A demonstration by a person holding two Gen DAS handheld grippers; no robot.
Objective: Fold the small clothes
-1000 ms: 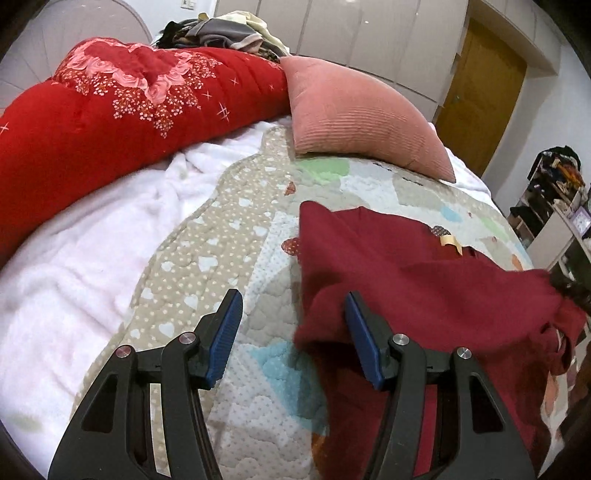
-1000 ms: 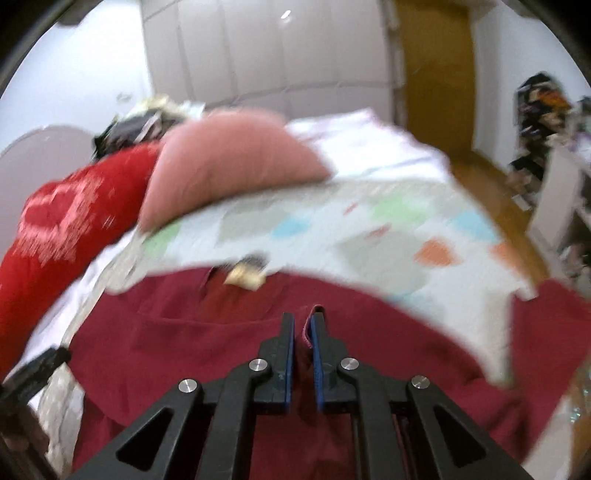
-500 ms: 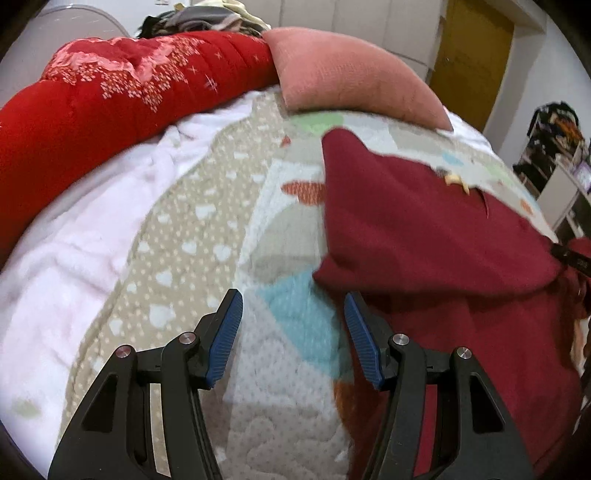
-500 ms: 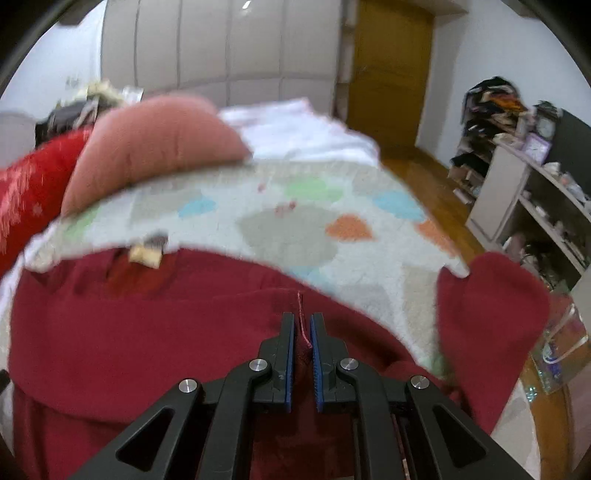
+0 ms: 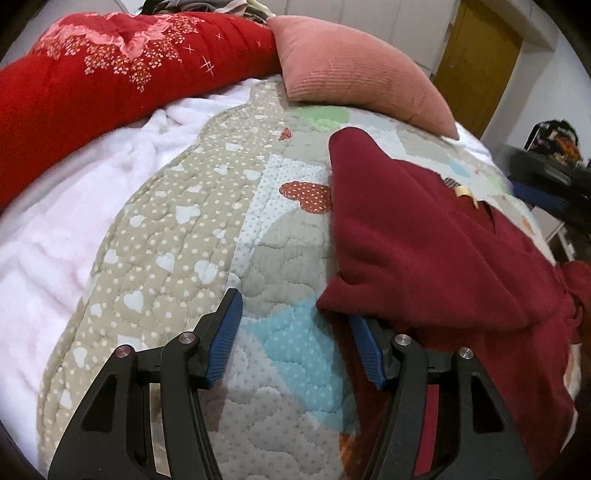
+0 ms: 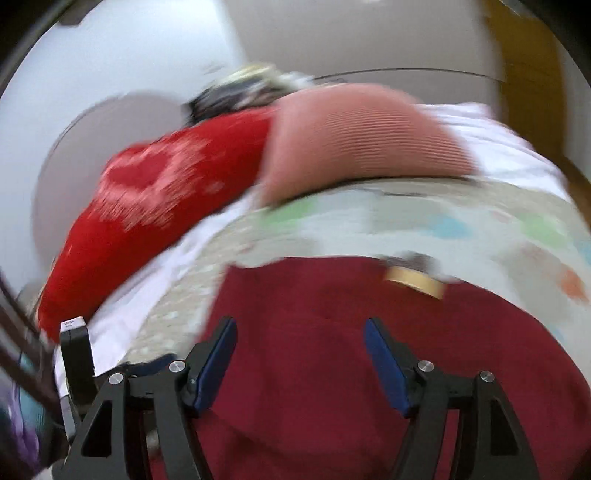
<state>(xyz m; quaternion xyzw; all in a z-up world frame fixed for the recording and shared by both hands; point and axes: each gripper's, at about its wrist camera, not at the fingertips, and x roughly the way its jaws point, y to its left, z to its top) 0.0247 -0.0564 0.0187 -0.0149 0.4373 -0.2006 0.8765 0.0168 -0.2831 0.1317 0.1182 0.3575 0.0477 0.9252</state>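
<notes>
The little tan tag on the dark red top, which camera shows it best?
The left wrist view: the small tan neck tag looks sharp there on the dark red knit top. The right wrist view shows it bigger but smeared by blur.

A patchwork quilt [image 5: 229,229] with hearts and dots covers the bed, its blocks beige, grey, pale blue and green. Beside it, toward the left of the left wrist view, lies a fluffy white blanket [image 5: 74,221]. Behind that stretches a red comforter [image 5: 92,85] with pink floral print, touching a ribbed pink pillow [image 5: 354,77] that rests on the quilt's far edge. A heap of mixed clothes [image 5: 207,5] sits behind the comforter. A wooden door [image 5: 476,62] stands at the back right, next to pale wardrobe panels [image 5: 391,22].
</notes>
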